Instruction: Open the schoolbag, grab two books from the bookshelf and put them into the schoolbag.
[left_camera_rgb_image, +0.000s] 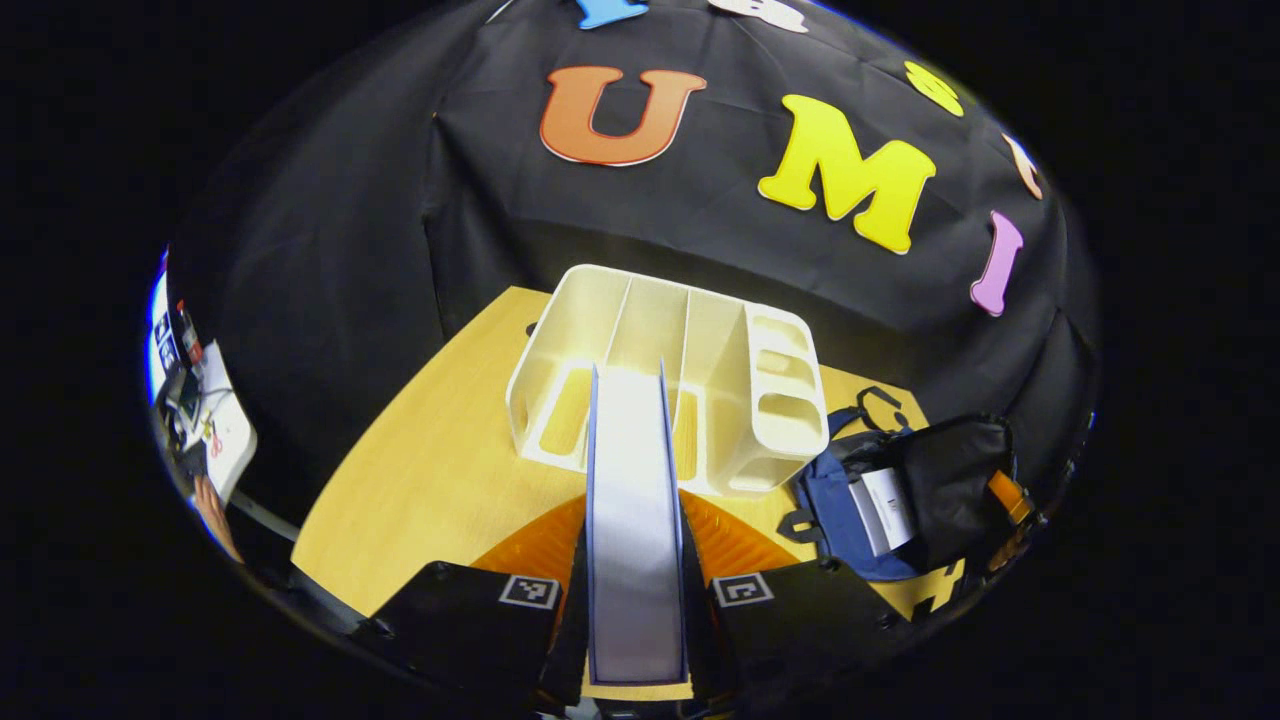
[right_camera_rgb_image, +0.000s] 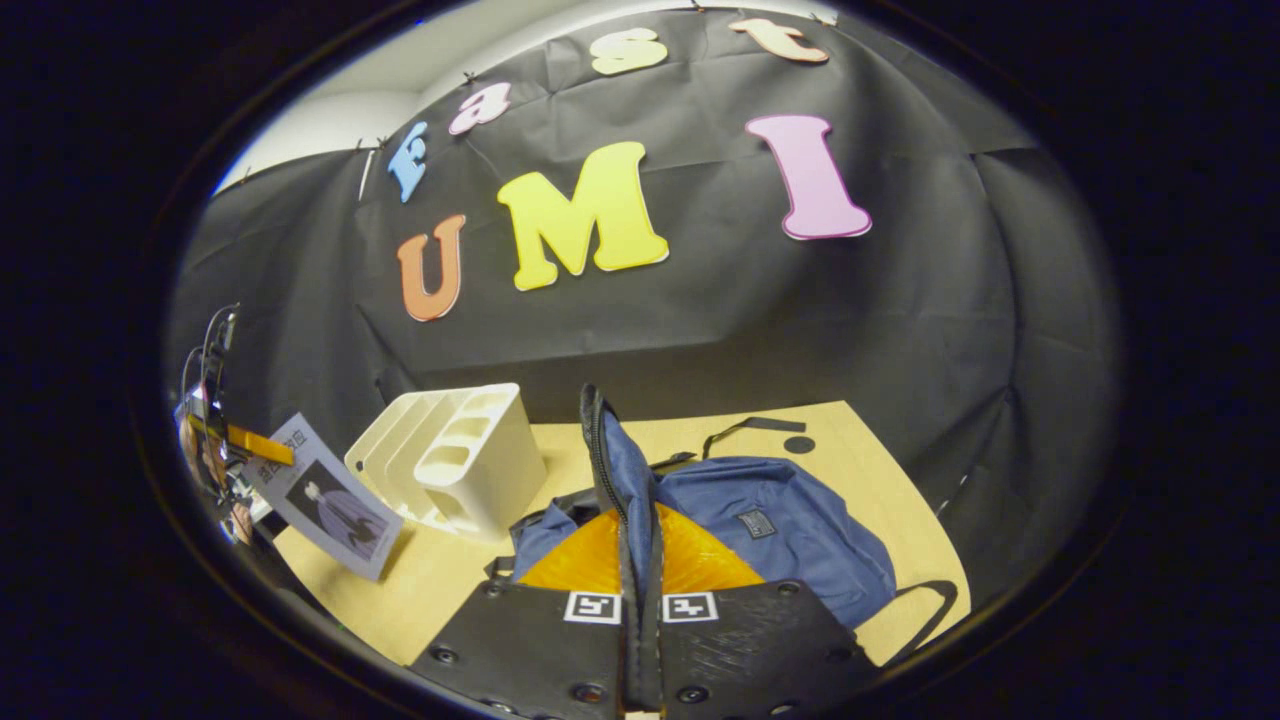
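Surface (left_camera_rgb_image: 430, 470) — yellow wood, carrying the white bookshelf (left_camera_rgb_image: 670, 370) and the blue schoolbag (right_camera_rgb_image: 770, 530), the two standing just beside each other.

Bookshelf sits straight ahead of the left jaws, beyond the held book; its slots look empty from here. Schoolbag lies off to the right of the left jaws, mouth gaping, one book (left_camera_rgb_image: 885, 510) already inside.

Left gripper (left_camera_rgb_image: 636, 590): jaws clamped on the second book (left_camera_rgb_image: 636, 500), which stands on edge between them, spine up. In the right gripper view the same book (right_camera_rgb_image: 335, 505) shows far left, held above the surface beside the bookshelf.

Right gripper (right_camera_rgb_image: 640, 600): jaws together on the schoolbag's zipper flap (right_camera_rgb_image: 610, 470), pulled up taut just ahead of them.

Step in hand, as I judge it — carry the second book across to the bag. Do it well: keep the flap lifted so the mouth stays wide, swing the book clear of the bookshelf wall, slide it in alongside the first.

Pose: left gripper raised, pitched down toward the surface; right gripper low, close over the bag.
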